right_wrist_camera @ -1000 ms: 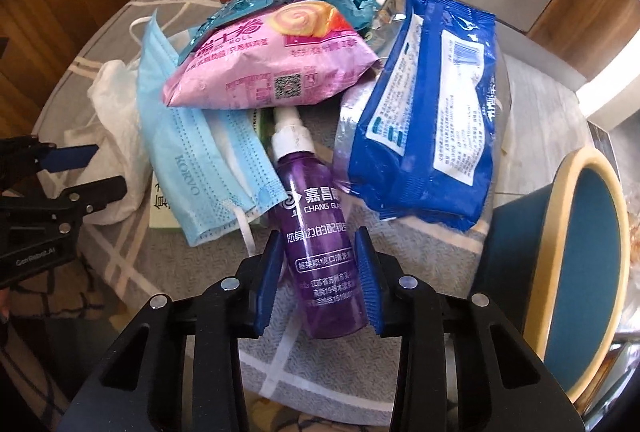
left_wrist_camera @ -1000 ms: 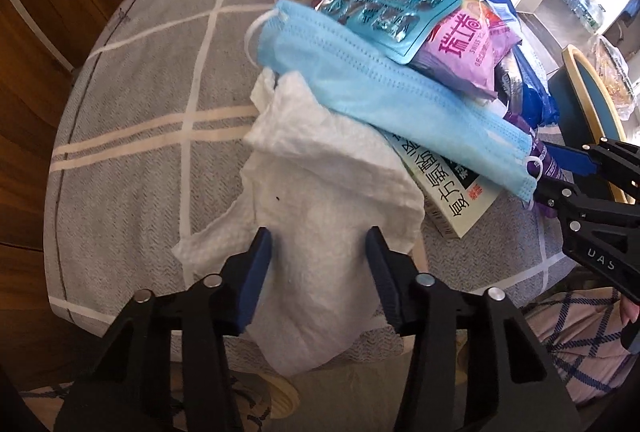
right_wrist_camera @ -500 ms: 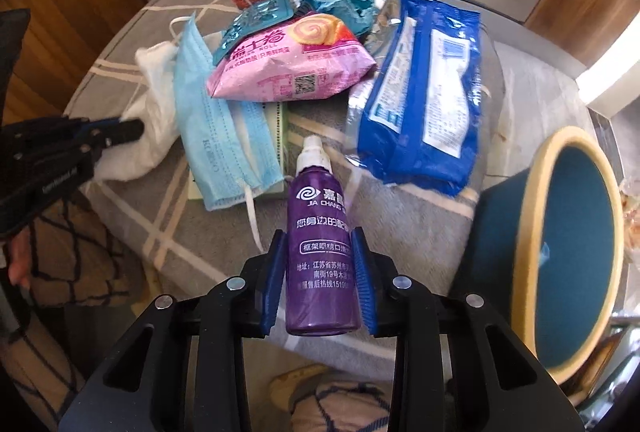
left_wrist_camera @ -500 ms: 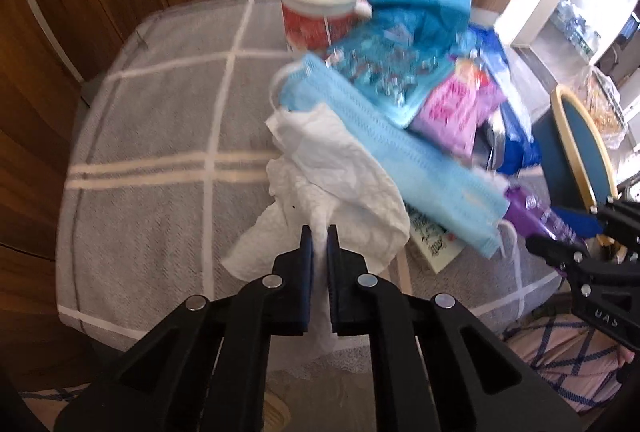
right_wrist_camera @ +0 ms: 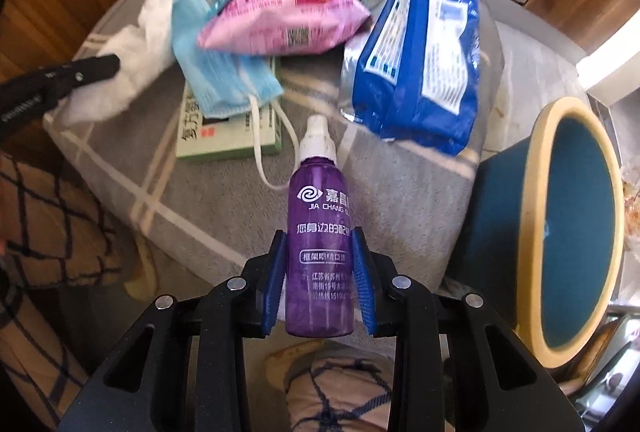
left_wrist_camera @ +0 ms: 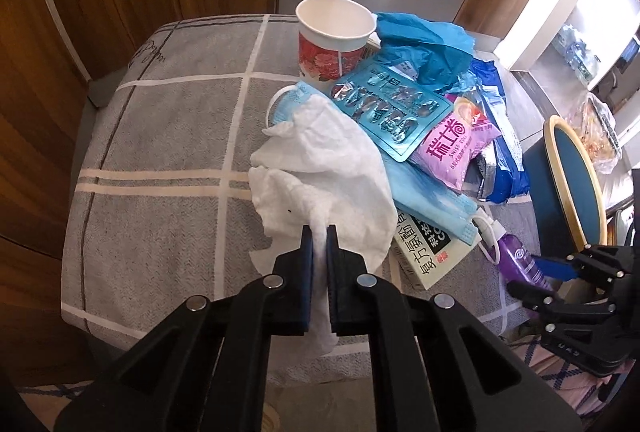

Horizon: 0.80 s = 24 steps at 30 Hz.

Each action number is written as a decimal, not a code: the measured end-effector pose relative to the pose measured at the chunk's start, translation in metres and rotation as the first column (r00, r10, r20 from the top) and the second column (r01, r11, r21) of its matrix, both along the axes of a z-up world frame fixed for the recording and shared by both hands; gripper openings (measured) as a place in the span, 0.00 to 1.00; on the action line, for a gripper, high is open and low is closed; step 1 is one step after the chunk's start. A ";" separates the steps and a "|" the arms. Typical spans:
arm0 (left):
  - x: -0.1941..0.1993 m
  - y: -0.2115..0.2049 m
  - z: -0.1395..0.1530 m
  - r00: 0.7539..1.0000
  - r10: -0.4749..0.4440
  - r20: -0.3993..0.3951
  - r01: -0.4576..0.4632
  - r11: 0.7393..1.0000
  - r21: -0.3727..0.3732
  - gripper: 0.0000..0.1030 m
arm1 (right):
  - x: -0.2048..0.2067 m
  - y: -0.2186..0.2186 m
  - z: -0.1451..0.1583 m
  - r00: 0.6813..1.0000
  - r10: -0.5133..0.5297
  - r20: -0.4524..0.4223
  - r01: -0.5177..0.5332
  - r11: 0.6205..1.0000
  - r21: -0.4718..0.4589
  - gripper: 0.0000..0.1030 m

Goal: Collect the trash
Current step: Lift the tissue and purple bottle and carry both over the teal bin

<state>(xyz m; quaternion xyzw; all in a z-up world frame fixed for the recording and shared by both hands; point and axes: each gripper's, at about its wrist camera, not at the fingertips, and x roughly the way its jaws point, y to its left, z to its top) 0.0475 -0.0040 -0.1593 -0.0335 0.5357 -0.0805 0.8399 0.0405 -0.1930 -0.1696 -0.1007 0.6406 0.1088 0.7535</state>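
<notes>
left gripper [left_wrist_camera: 319,248] clamped on white tissue [left_wrist_camera: 324,168], just left of the face mask [right_wrist_camera: 224,72] | right gripper [right_wrist_camera: 320,272] pinching purple spray bottle [right_wrist_camera: 320,240] off the counter [left_wrist_camera: 168,136] edge, beside blue bin [right_wrist_camera: 576,232] | bare cloth left of tissue | label: JIA CHANG

Our left tongs [left_wrist_camera: 319,238] are matte black plastic frames with open triangular cut-outs, round silver screw heads along the links, and ribbed blue pads [left_wrist_camera: 306,252] inside the tips. Our right tongs [right_wrist_camera: 319,264] match them, with brighter blue pads [right_wrist_camera: 362,264]. Below, we wear pale pink trousers [right_wrist_camera: 332,388] crossed with dark blue checks.
</notes>
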 end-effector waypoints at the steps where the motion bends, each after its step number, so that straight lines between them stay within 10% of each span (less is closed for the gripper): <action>1: 0.001 0.001 -0.001 1.000 0.004 -0.006 -0.004 1.000 -0.004 0.06 | 0.000 0.001 -0.002 1.000 0.001 -0.004 -0.001 1.000 -0.004 0.33; 7: -0.001 -0.003 -0.002 1.000 -0.009 -0.007 0.009 1.000 0.000 0.06 | 0.004 0.007 -0.013 1.000 0.012 0.005 -0.012 0.999 -0.038 0.43; 13: -0.003 0.003 0.003 1.000 0.019 0.002 -0.019 1.000 -0.007 0.06 | 0.002 0.009 -0.008 1.000 -0.009 0.025 0.010 1.000 -0.020 0.32; 24: -0.011 0.014 0.064 0.977 0.065 0.205 -0.038 0.991 -0.131 0.06 | 0.004 -0.012 0.055 0.983 -0.058 0.173 0.048 0.997 0.064 0.32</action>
